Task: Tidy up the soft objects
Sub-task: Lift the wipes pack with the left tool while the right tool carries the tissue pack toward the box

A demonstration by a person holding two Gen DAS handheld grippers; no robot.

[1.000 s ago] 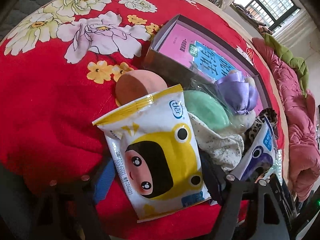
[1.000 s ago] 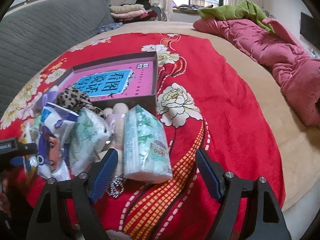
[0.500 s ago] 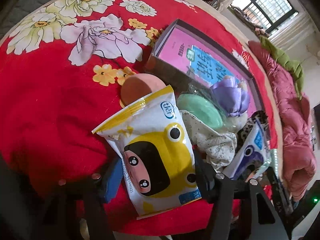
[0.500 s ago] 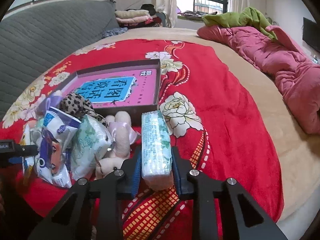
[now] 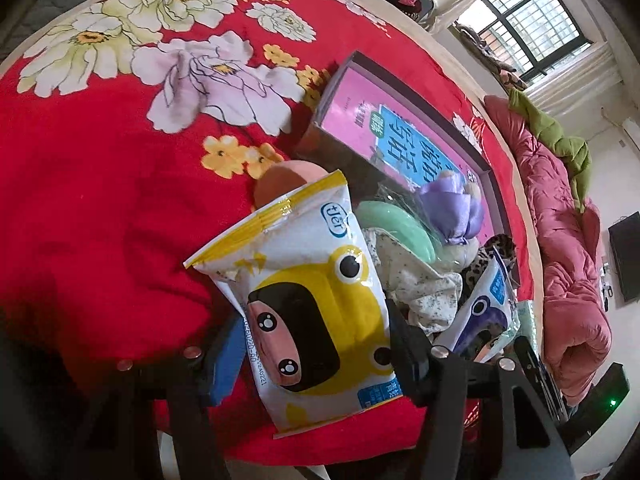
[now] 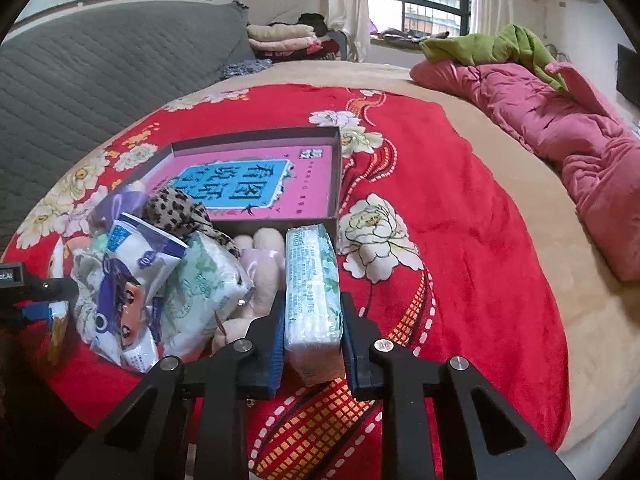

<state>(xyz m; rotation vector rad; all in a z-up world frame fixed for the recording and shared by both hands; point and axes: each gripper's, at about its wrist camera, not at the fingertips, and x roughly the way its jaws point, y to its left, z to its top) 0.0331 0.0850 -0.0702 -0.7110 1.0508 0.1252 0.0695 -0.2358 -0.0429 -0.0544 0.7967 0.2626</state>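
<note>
With both sets of jaws just closing, right hand-held gripper (image 6: 312, 348) clamps the green tissue pack (image 6: 312, 284); left hand-held gripper (image 5: 316, 354) grips the yellow wipes pack (image 5: 312, 300) over the bed (image 5: 100, 208).

Yellow wipes pack (image 5: 316, 308): glossy plastic film, crinkled, crimped seal at the top edge.
Green tissue pack (image 6: 314, 288): thin clear plastic wrap, shiny, over soft paper.
Purple wipes pack (image 6: 128, 284): glossy printed plastic film.
Box (image 6: 256, 184): matt cardboard walls, smooth printed paper lining.
Red blanket (image 6: 460, 280): plush cloth, matt, short pile.
Leopard cloth (image 6: 180, 212): soft printed fabric.
Purple bow (image 5: 452, 208): satin cloth, slight sheen.
Fingers (image 6: 276, 354): blue rubbery pads, matt, on black matt plastic arms with bright metal screws.
</note>
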